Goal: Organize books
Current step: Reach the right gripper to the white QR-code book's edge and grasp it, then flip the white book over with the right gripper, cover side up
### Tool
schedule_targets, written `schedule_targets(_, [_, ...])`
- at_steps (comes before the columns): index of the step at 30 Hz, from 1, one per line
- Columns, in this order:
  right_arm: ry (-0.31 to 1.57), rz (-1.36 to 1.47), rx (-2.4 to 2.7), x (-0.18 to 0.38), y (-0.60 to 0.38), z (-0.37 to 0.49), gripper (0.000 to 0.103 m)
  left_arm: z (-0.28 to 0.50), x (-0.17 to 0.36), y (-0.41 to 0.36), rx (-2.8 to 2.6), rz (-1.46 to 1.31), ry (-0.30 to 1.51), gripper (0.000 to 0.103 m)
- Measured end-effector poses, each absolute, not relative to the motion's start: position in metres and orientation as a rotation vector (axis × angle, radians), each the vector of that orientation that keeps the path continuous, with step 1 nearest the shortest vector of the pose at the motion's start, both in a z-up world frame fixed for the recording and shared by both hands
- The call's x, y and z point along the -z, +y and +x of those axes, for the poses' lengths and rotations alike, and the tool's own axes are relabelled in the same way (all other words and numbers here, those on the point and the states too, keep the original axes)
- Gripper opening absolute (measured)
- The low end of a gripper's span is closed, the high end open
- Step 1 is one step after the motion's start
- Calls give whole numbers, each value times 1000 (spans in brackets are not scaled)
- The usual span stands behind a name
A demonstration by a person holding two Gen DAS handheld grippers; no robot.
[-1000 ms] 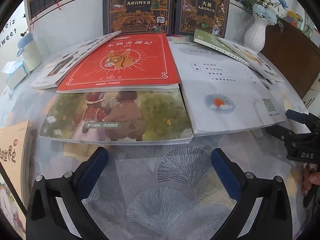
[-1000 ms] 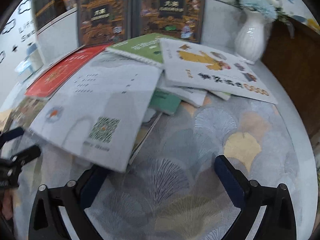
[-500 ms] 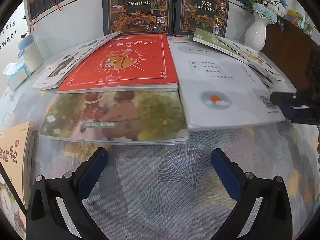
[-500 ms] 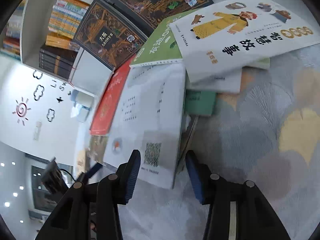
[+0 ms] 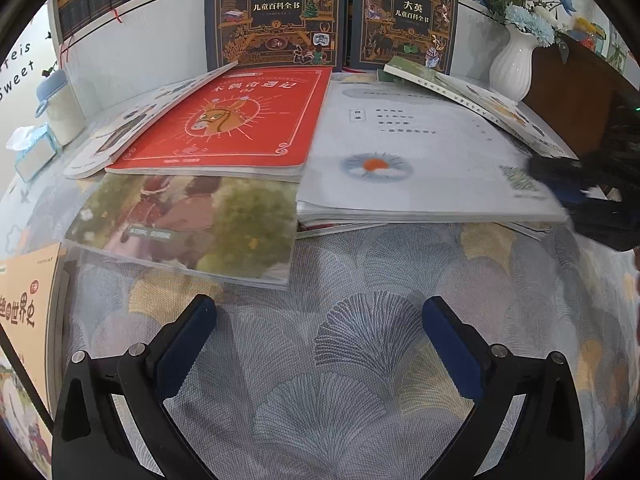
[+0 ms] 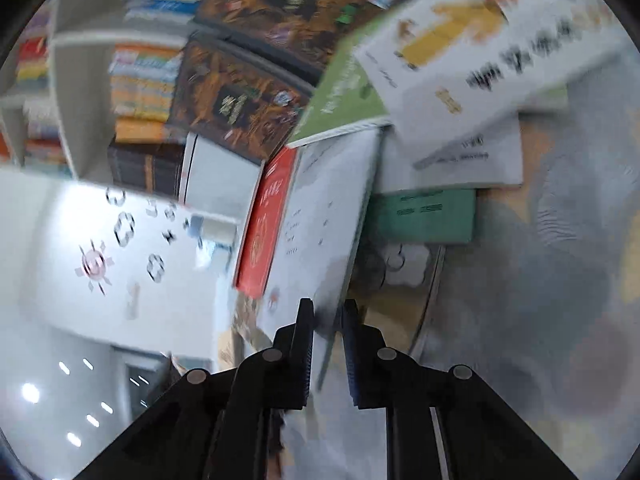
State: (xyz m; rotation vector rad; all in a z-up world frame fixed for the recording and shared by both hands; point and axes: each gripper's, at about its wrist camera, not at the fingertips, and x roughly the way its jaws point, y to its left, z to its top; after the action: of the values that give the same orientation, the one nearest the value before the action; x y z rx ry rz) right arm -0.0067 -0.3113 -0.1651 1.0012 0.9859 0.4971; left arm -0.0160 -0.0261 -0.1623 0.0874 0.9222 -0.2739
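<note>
As the right gripper point(image 6: 326, 312), jaws just closing, clamps the white book point(image 5: 420, 160), a level lift seems wise; left gripper point(image 5: 320, 320) hovers open.

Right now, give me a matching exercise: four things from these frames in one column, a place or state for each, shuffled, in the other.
1. red book
2. white book
3. white vase
4. left gripper

A. open over bare tablecloth
B. holds blue flowers
C. near corner between the right gripper pads
D. lies on the picture book

Pairs: 1-D, 2-C, 3-B, 4-A
</note>
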Motion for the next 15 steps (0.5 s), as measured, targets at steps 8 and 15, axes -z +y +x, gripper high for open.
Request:
schedule_targets(8, [918, 982, -485, 156, -300, -14, 11, -17, 162, -26, 266, 86, 919, 102])
schedule_targets(15, [938, 951, -512, 132, -287, -53, 11, -26, 142, -12, 317, 39, 949, 102])
